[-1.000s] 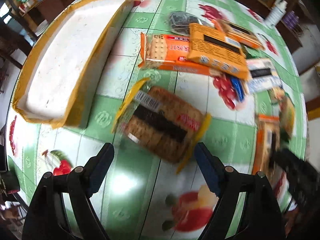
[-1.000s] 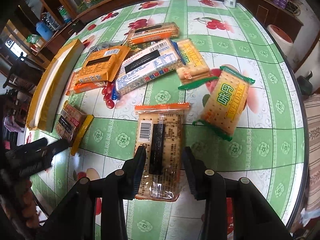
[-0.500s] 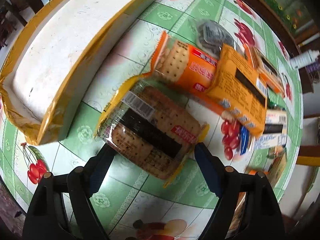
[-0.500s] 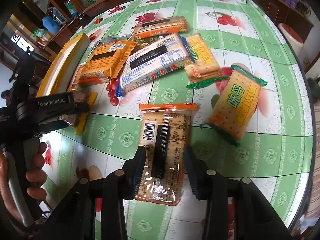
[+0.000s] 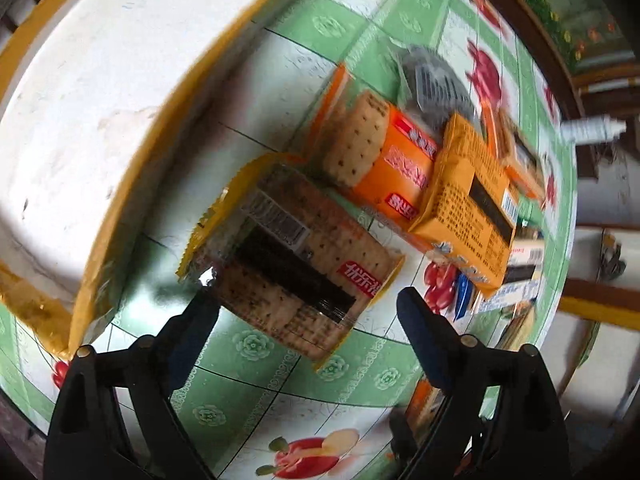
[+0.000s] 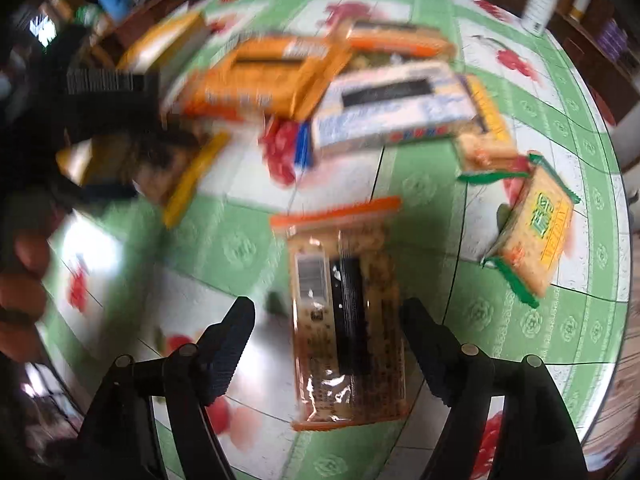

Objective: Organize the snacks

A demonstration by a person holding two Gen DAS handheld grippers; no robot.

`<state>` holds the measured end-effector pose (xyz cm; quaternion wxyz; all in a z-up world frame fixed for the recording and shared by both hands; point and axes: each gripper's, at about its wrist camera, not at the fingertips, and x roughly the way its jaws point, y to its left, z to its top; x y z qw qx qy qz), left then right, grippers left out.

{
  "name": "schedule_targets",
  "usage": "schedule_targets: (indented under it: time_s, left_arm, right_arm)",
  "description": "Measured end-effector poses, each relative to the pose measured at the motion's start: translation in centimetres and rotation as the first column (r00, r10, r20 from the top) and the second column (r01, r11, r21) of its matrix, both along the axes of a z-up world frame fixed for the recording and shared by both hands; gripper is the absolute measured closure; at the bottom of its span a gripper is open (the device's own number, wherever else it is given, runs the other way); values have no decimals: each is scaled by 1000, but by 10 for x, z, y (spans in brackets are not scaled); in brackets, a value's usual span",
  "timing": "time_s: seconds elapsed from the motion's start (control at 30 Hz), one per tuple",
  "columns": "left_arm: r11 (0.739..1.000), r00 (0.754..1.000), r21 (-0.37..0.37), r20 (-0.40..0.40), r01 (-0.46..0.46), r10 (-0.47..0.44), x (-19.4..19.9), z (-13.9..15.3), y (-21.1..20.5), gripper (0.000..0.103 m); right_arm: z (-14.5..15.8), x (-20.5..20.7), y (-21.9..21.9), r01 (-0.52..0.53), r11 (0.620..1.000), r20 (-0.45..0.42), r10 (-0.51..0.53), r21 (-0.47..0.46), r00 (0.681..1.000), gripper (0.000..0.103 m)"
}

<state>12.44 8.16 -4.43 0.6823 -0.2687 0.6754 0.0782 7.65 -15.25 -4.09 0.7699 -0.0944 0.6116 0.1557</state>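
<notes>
My left gripper is open, its fingers either side of a yellow-edged pack of brown crackers lying on the table. A white tray with a gold rim lies just left of that pack. My right gripper is open, straddling an orange-edged clear cracker pack on the table; the jaws stand wide of the pack. The right wrist view is blurred.
Behind the yellow pack lie an orange cracker pack, a yellow-orange pack and a dark grey pouch. The right wrist view shows a white-blue box, a green-edged pack and the table's edge at right.
My left gripper has moved forward and down around the yellow-edged pack. My right gripper's jaws have opened wider around the orange-edged pack, and that view has blurred.
</notes>
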Motion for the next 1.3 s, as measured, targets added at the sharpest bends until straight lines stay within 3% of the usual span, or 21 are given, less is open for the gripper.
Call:
schedule_targets:
  time_s: [0.07, 0.17, 0.23, 0.3, 0.37, 0.4, 0.5, 0.53, 0.57, 0.73, 0.87, 0.93, 0.97, 1.03, 1.1, 1.17, 1.3]
  left_arm:
    - [997, 996, 38, -56, 67, -65, 10, -3, -7, 11]
    - [997, 996, 77, -85, 29, -22, 17, -5, -9, 9]
    - [990, 997, 138, -75, 17, -6, 21, -5, -13, 9]
    - [967, 997, 244, -51, 70, -59, 29, -6, -31, 6]
    - [954, 993, 276, 6, 116, -122, 29, -3, -46, 7]
    - [948, 988, 287, 23, 137, -150, 28, 0, -52, 13]
    - [931, 970, 303, 64, 204, -234, 27, 10, -64, 48]
    - [927, 961, 297, 82, 228, -263, 29, 11, -69, 80]
    - [922, 954, 296, 86, 249, -286, 29, 12, -71, 98]
    - [943, 947, 165, 98, 287, -306, 27, 13, -49, 98]
    - [880, 879, 232, 149, 413, -452, 19, 40, -55, 97]
    - [857, 853, 282, 182, 432, -489, 30, 61, -58, 88]
    - [858, 849, 280, 196, 431, -491, 36, 66, -55, 83]
    - [882, 862, 235, 215, 409, -458, 50, 71, -48, 50]
    - [913, 882, 190, 249, 362, -401, 72, 75, -42, 49]
    - [926, 889, 136, 260, 353, -377, 75, 82, -50, 49]
    - [923, 885, 76, 264, 378, -384, 97, 80, -77, 48]
  right_arm:
    - [-9, -5, 1, -15, 998, 8, 15, -55, 1000, 31]
    - [-5, -8, -5, -4, 999, 31, 5, -47, 999, 47]
    - [-4, -10, -11, 7, 999, 31, -6, -41, 1000, 47]
    - [-4, -13, -15, 11, 999, 41, -9, -45, 999, 48]
    - [-4, -16, -21, 26, 999, 47, -24, -41, 999, 48]
    - [-3, -18, -23, 27, 999, 51, -25, -40, 998, 48]
    - [-3, -24, -27, 30, 999, 60, -27, -42, 998, 48]
    - [-3, -25, -28, 30, 999, 63, -28, -42, 998, 48]
    - [-1, -28, -26, 33, 998, 69, -30, -44, 997, 48]
    - [0, -36, -30, 36, 998, 90, -32, -49, 995, 48]
    - [1, -40, -35, 43, 998, 83, -40, -37, 996, 48]
    - [1, -40, -39, 55, 998, 75, -52, -27, 996, 48]
    - [1, -40, -41, 64, 998, 70, -62, -21, 996, 48]
    - [2, -37, -45, 77, 997, 62, -77, -9, 995, 48]
    - [2, -35, -46, 83, 997, 58, -82, -3, 995, 48]
    - [2, -33, -45, 85, 996, 63, -84, -10, 995, 48]
    - [2, -33, -46, 81, 997, 56, -81, -3, 995, 48]
